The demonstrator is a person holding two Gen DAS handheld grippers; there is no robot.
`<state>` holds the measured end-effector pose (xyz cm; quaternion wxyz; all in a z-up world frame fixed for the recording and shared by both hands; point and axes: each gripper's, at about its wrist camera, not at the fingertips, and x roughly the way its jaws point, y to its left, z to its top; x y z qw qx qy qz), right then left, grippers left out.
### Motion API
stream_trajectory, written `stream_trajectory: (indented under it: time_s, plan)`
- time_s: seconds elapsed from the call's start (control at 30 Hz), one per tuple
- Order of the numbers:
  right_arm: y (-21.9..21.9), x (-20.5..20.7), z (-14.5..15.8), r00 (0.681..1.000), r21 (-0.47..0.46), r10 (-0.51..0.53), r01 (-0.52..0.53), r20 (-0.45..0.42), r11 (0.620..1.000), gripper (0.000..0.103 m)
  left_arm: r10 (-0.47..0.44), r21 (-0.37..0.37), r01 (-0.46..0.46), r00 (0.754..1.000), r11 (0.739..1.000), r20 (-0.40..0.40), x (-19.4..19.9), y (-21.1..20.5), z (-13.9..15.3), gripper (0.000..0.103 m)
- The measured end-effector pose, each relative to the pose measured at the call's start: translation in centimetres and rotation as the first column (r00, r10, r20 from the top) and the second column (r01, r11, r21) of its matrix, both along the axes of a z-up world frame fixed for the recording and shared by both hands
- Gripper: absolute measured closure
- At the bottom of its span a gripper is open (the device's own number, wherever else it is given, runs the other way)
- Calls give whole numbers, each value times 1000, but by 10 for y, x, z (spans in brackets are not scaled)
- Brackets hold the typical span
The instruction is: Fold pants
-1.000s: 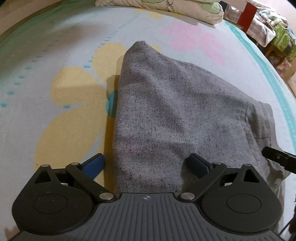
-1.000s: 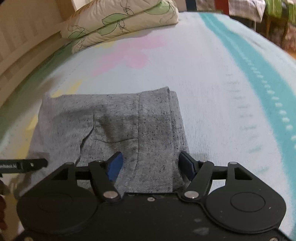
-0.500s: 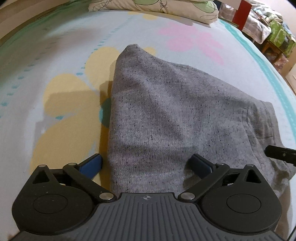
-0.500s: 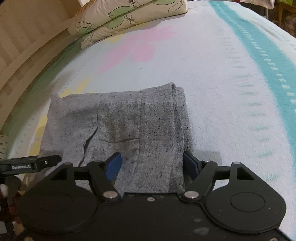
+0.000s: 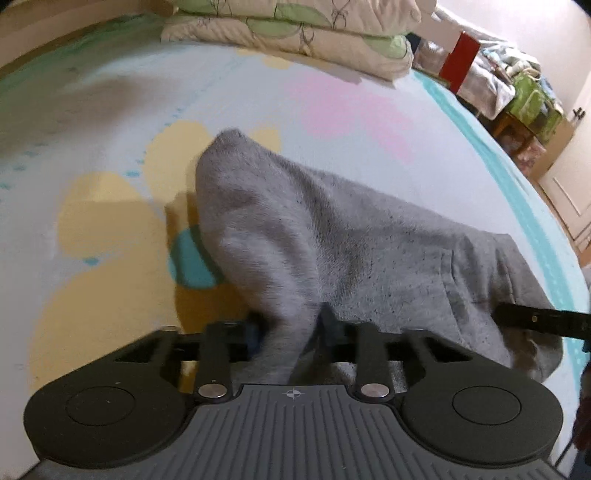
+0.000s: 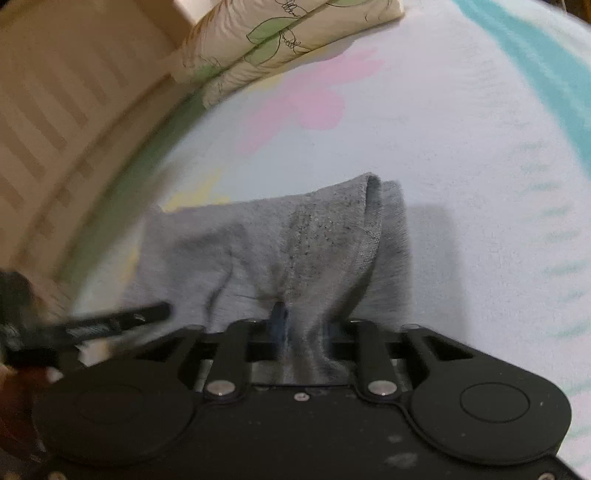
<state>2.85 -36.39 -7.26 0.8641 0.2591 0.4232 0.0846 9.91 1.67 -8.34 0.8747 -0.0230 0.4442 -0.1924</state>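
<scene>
Both grippers are closing on bunched cloth at the near edge of the pants: the left gripper (image 5: 286,328) has a ridge of grey knit pinched between its narrowed jaws, and the right gripper (image 6: 306,325) pinches the waistband end the same way. Beneath it all, the bed (image 5: 110,110), with its flower-print sheet, serves as the flat folding surface. A stack of pillows (image 5: 295,33) lies at the far end, well clear. On the bed the pants (image 5: 369,240) lie already doubled over, which suggests another fold is coming. Gripping two spots along one edge probably lets that edge lift evenly, without sagging or twisting.
</scene>
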Motion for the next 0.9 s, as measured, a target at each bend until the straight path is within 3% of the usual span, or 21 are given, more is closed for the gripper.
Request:
stream_trajectory:
  time_s: [0.07, 0.17, 0.27, 0.33, 0.43, 0.57, 0.63, 0.67, 0.7, 0.8, 0.9]
  plan:
    - [14, -2, 12, 999, -87, 32, -28, 41, 996, 87, 5, 5, -5, 999, 1000, 50, -8, 3, 9, 90]
    - [24, -2, 33, 992, -105, 43, -31, 120, 994, 88, -19, 47, 13, 991, 999, 131, -11, -1, 26, 95]
    - [27, 10, 56, 981, -95, 63, -46, 184, 994, 88, -39, 63, 33, 994, 998, 101, 0, 1, 32, 95]
    - [27, 20, 65, 981, -111, 67, -47, 179, 993, 88, -43, 42, 40, 996, 998, 77, 2, 5, 31, 95]
    - [24, 20, 62, 990, -147, 60, -41, 125, 988, 88, -80, 69, 76, 995, 995, 53, -1, 2, 21, 93]
    - [20, 0, 27, 996, -132, 26, -37, -84, 991, 86, -66, 74, 64, 998, 995, 23, -1, 8, 7, 80]
    - [19, -13, 18, 994, -183, -8, -12, -105, 983, 76, -55, 74, 54, 998, 996, 7, 1, 12, 6, 76]
    - [16, -20, 20, 996, -212, -43, 26, -76, 977, 63, -55, 77, 55, 998, 996, 3, 3, 13, 7, 74]
    - [13, -24, 24, 997, -225, -70, 59, -41, 973, 57, -56, 78, 55, 998, 995, 1, 5, 13, 8, 73]
    - [3, -29, 32, 992, -225, -123, 129, 42, 966, 49, -53, 82, 54, 998, 995, -14, 9, 13, 6, 68]
    - [-13, -15, 14, 994, -150, -108, 105, -17, 983, 46, -24, 71, 25, 999, 997, -22, 9, 17, 0, 59]
